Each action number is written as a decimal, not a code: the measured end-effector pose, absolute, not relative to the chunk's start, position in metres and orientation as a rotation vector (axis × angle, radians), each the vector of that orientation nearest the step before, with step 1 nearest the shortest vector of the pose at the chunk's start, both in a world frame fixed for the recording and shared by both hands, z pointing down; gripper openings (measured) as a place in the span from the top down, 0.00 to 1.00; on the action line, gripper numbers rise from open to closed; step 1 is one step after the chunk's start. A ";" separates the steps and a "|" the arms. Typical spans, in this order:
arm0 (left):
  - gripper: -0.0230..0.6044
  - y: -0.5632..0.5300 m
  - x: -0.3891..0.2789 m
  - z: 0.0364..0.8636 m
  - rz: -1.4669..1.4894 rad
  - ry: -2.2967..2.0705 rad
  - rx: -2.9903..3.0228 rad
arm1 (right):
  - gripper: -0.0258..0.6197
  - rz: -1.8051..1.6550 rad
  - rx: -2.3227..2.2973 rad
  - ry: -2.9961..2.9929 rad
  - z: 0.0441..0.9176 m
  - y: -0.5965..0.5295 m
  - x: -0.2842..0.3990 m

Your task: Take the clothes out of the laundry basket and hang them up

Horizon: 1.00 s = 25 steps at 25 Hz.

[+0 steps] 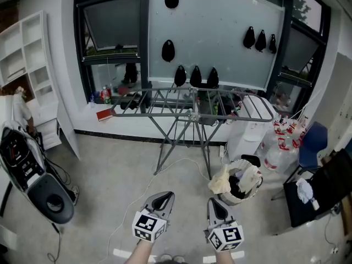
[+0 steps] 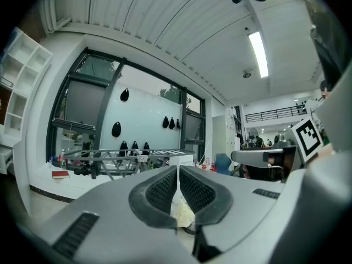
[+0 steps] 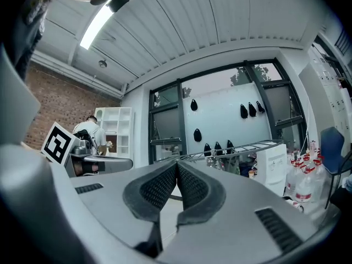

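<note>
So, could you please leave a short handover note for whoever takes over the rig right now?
Left tongs: shut, empty, held level.
Right tongs: shut, empty, held level.
Clothes: piled in the laundry basket on the floor, ahead and to the right of both tongs.
Drying rack: stands by the window beyond the basket, with no clothes seen on its rails.
Done: nothing hung yet.
Left: step up to the basket, lift out each garment and hang it on the rack.
</note>
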<state>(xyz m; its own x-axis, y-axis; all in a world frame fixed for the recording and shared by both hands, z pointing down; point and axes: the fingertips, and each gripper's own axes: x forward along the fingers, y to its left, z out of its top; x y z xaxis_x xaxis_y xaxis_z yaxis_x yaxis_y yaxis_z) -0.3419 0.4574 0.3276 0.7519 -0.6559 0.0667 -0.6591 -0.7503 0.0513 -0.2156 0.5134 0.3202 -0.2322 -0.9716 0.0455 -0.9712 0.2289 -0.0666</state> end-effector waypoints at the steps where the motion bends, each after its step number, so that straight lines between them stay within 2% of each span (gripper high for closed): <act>1: 0.92 0.457 -0.342 0.327 0.067 -1.085 2.876 | 0.96 -0.125 -1.940 2.453 0.319 0.513 -0.215; 3: 0.92 0.456 -0.342 0.326 0.055 -1.094 2.879 | 0.96 -0.121 -1.939 2.444 0.318 0.513 -0.213; 4: 0.89 0.456 -0.342 0.325 0.047 -1.096 2.877 | 0.96 -0.122 -1.936 2.442 0.318 0.513 -0.212; 5: 0.81 0.455 -0.342 0.326 0.042 -1.098 2.874 | 0.96 -0.126 -1.928 2.441 0.319 0.513 -0.211; 6: 0.75 0.455 -0.342 0.327 0.038 -1.100 2.871 | 0.93 -0.134 -1.919 2.441 0.320 0.513 -0.212; 7: 0.71 0.456 -0.343 0.328 0.036 -1.102 2.868 | 0.81 -0.144 -1.911 2.442 0.322 0.513 -0.212; 8: 0.69 0.456 -0.343 0.330 0.034 -1.103 2.865 | 0.76 -0.152 -1.908 2.441 0.324 0.513 -0.212; 11: 0.62 0.456 -0.343 0.335 0.033 -1.102 2.852 | 0.68 -0.165 -1.906 2.442 0.328 0.512 -0.209; 25: 0.61 0.446 -0.327 0.336 0.042 -1.176 2.822 | 0.66 -0.210 -1.916 2.380 0.336 0.500 -0.156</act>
<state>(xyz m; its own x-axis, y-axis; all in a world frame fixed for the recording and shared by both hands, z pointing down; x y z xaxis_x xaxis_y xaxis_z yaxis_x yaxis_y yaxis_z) -0.3267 0.4460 0.3363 0.7042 -0.7077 0.0577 -0.7100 -0.7011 0.0664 -0.1560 0.5004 0.3362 -0.2155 -0.9762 0.0246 -0.9654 0.2092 -0.1555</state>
